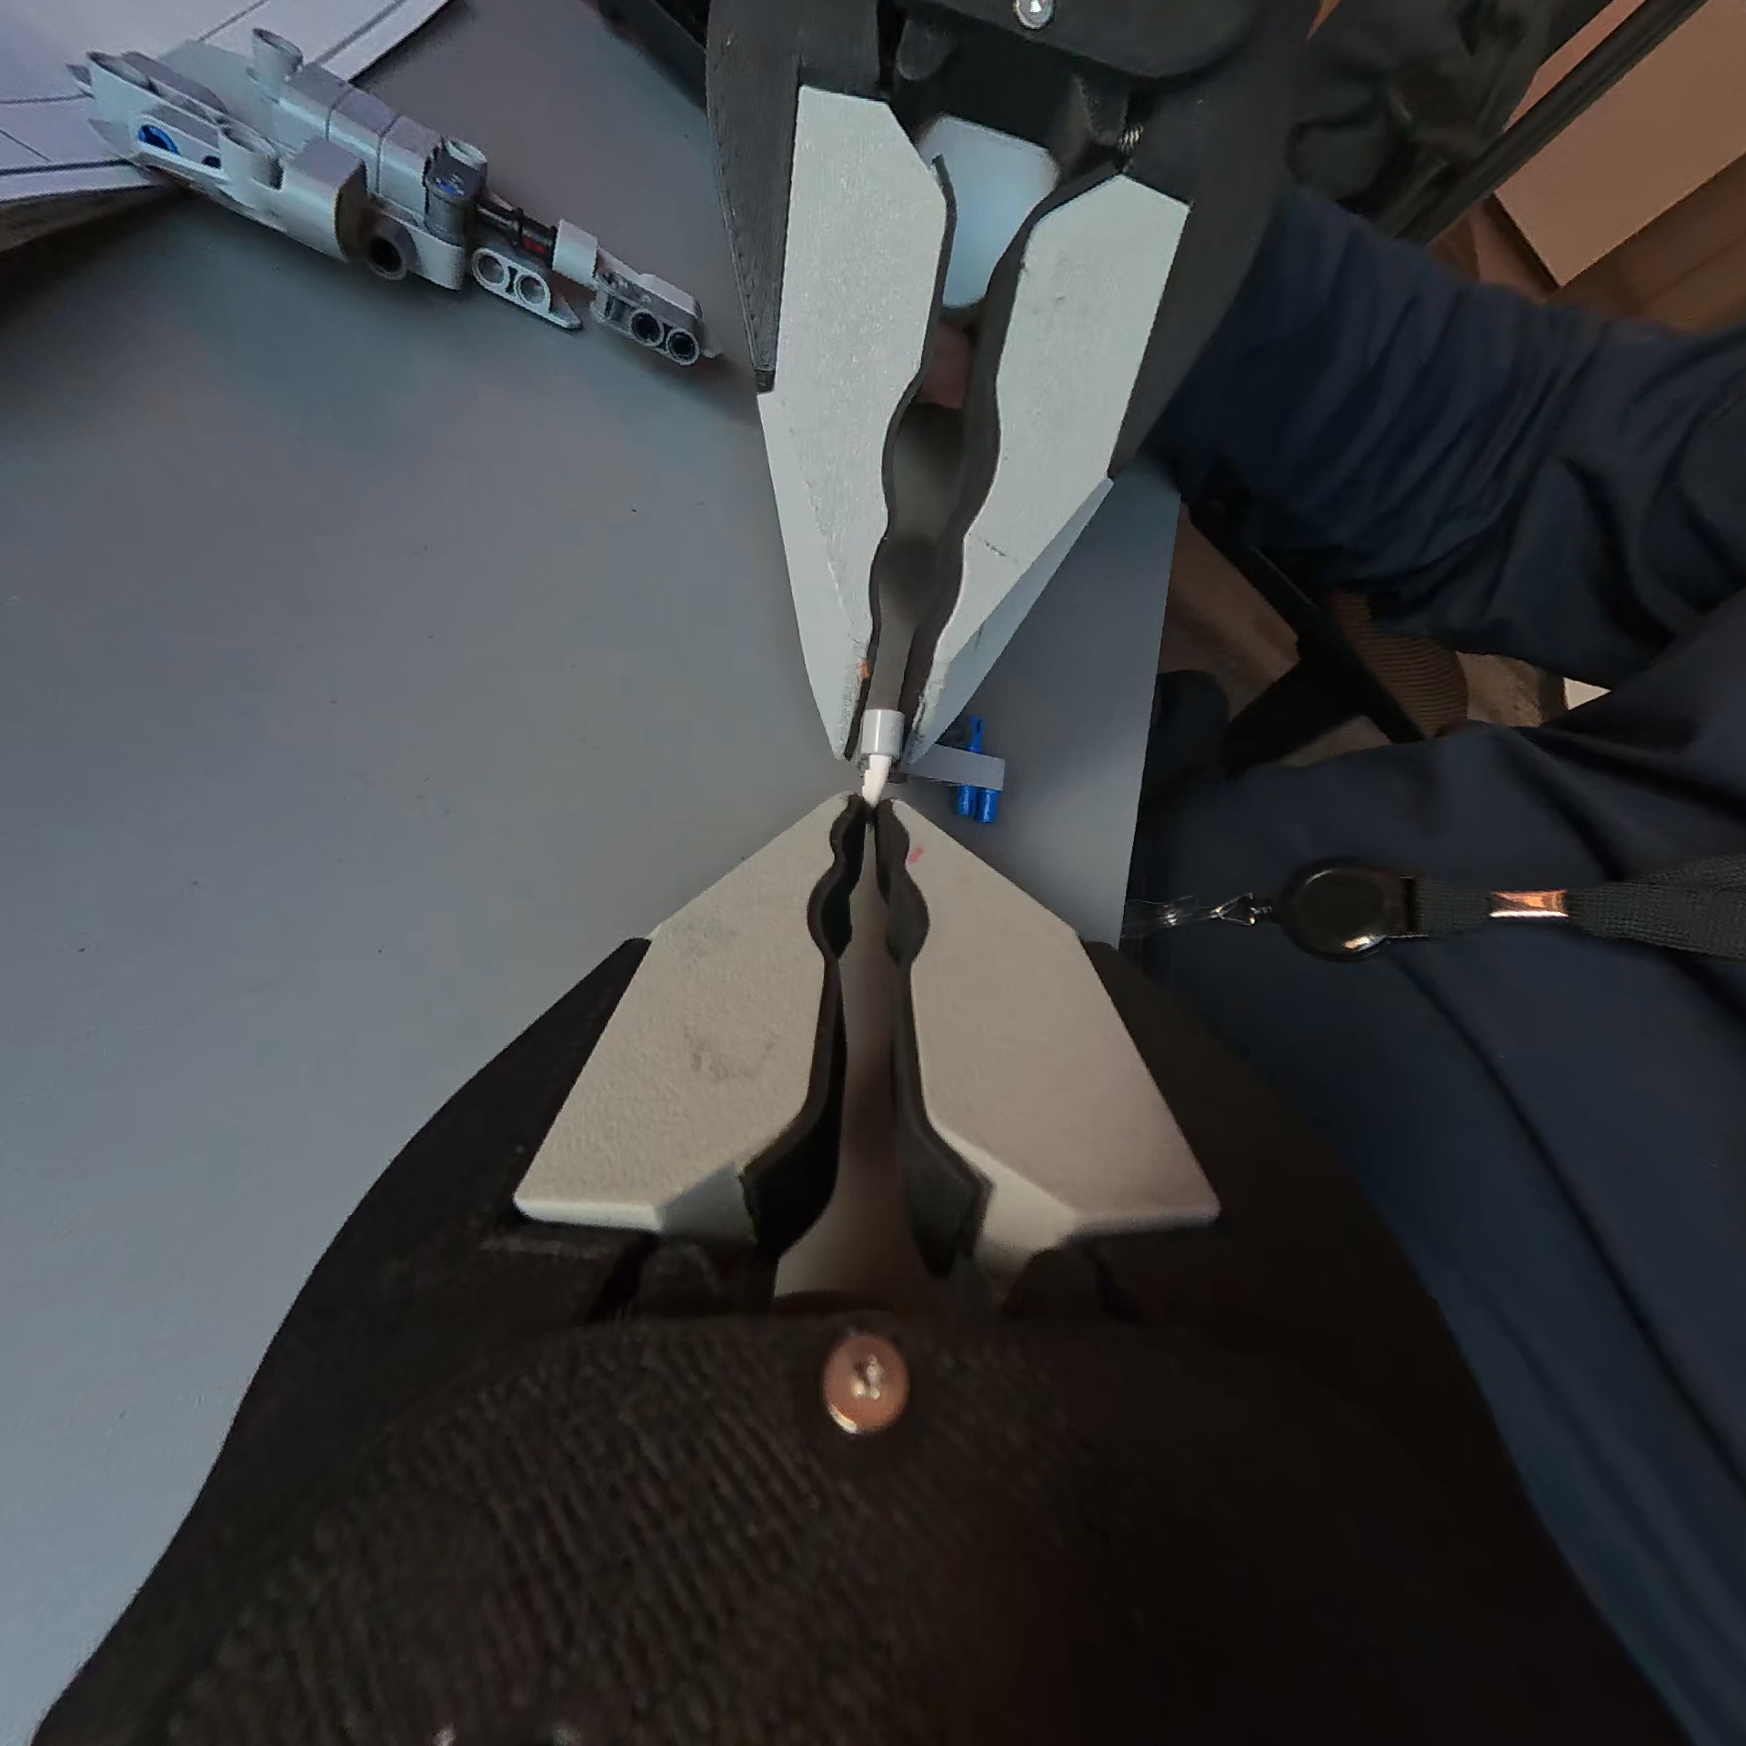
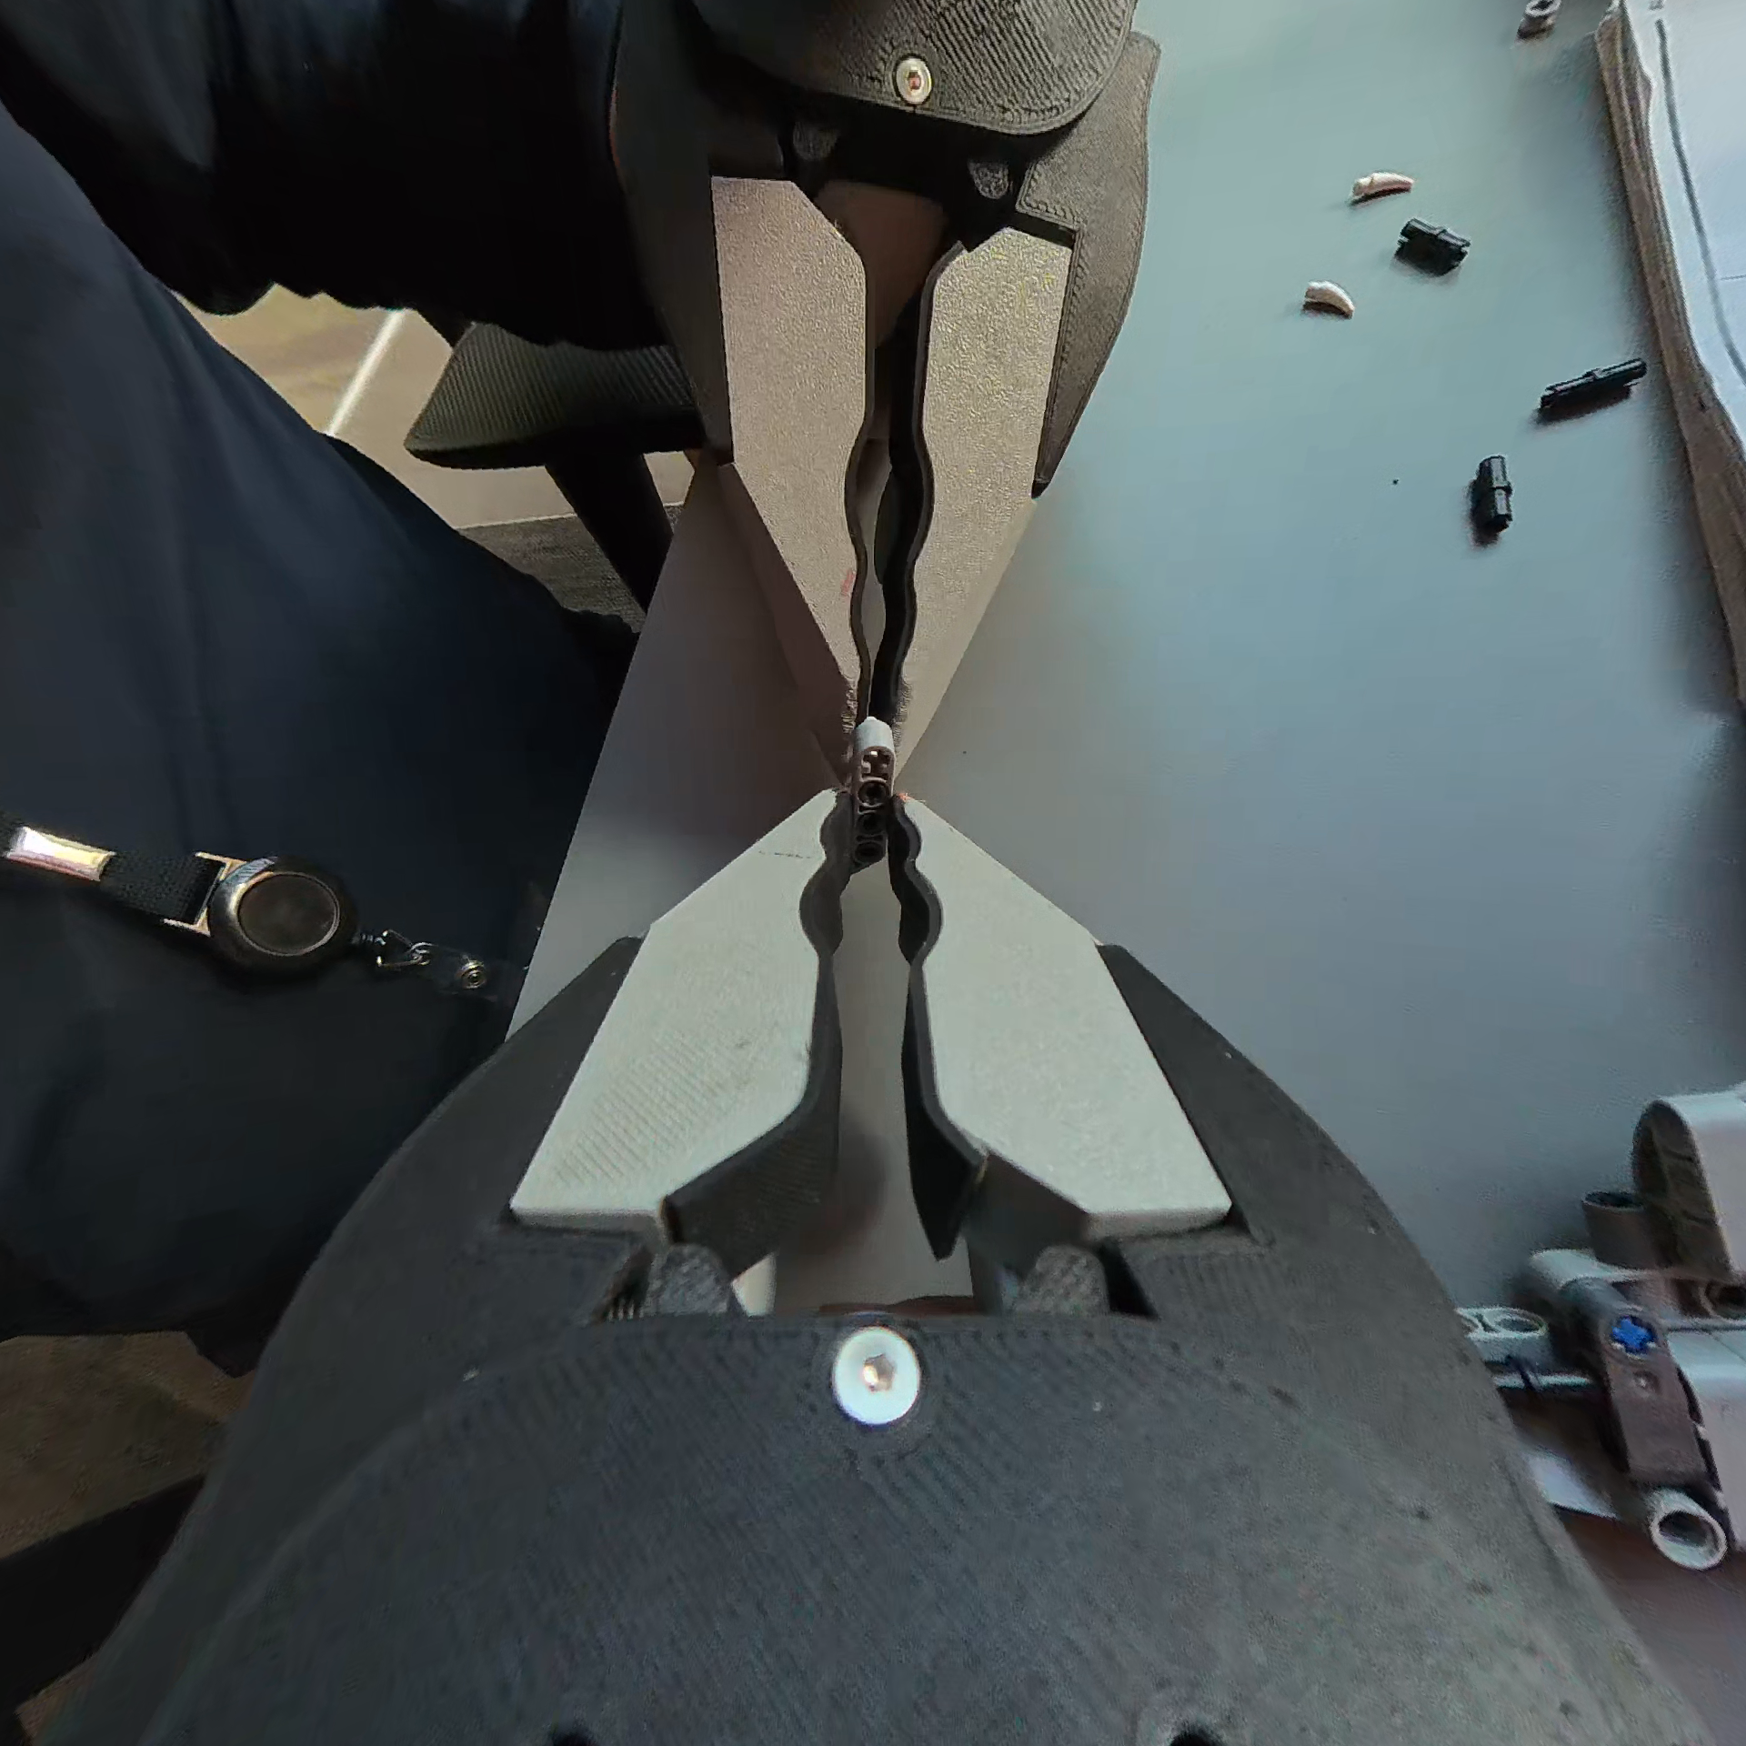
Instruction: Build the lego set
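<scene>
A slip is the main risk here. Two very small parts are being brought together tip to tip above the near edge of the desk [image 2: 1228,661], and only the ends of the jaws hold them. If the push is off-axis, either part could probably twist out of its grip and drop past the desk edge toward the person's lap, where it would be hard to recover.

The left gripper [image 1: 864,805] is seen closed on a small white piece [image 1: 875,777], of which only a pointed tip shows. The right gripper [image 2: 870,824] is closed on a short dark beam [image 2: 870,831] with round holes along it, capped at its far end by a light grey connector [image 2: 873,742]. The white piece appears to touch or enter that connector, but whether it is seated cannot be told.

A blue pin with a grey part [image 1: 973,777] lies just beside the meeting point. The larger grey assembly [image 1: 378,203] rests well apart, partly on paper sheets [image 1: 57,104]. Loose black pins [image 2: 1592,385] and pale tooth-shaped pieces [image 2: 1327,299] are scattered farther off.
</scene>
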`<control>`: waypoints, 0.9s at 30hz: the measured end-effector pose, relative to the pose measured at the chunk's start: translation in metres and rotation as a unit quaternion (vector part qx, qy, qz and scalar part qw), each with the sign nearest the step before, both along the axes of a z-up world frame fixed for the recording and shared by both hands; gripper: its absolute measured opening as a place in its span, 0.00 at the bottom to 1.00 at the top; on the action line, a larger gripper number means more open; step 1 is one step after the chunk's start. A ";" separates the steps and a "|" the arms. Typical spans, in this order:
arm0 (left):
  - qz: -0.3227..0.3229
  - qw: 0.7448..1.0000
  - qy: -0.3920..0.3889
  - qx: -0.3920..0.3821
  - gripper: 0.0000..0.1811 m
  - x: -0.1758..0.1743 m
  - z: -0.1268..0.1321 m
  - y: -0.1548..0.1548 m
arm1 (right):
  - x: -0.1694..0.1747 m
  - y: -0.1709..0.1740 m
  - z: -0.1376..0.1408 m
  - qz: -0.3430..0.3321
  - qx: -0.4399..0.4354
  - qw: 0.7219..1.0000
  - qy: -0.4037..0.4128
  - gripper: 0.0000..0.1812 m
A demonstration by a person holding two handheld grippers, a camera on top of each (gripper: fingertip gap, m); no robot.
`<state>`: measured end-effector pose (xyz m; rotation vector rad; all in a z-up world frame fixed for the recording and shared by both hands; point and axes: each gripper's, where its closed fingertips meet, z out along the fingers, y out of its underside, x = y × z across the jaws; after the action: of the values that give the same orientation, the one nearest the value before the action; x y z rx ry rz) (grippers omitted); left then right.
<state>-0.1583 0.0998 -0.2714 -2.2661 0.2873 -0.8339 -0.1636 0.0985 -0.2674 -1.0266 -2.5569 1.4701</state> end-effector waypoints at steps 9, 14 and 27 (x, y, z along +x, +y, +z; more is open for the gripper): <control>-0.009 1.000 0.008 -0.016 0.00 0.002 -0.005 -0.003 | 0.001 -0.003 -0.005 0.008 0.017 1.000 -0.003 0.03; 0.003 1.000 -0.017 -0.009 0.00 -0.001 0.001 -0.001 | -0.002 -0.002 -0.001 -0.004 0.007 1.000 0.006 0.03; -0.002 1.000 -0.011 -0.009 0.00 -0.001 0.001 -0.002 | -0.001 -0.005 -0.003 0.005 0.014 1.000 0.001 0.03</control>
<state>-0.1590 0.0981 -0.2708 -2.2727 0.2760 -0.8663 -0.1647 0.0930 -0.2702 -1.0102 -2.5768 1.4337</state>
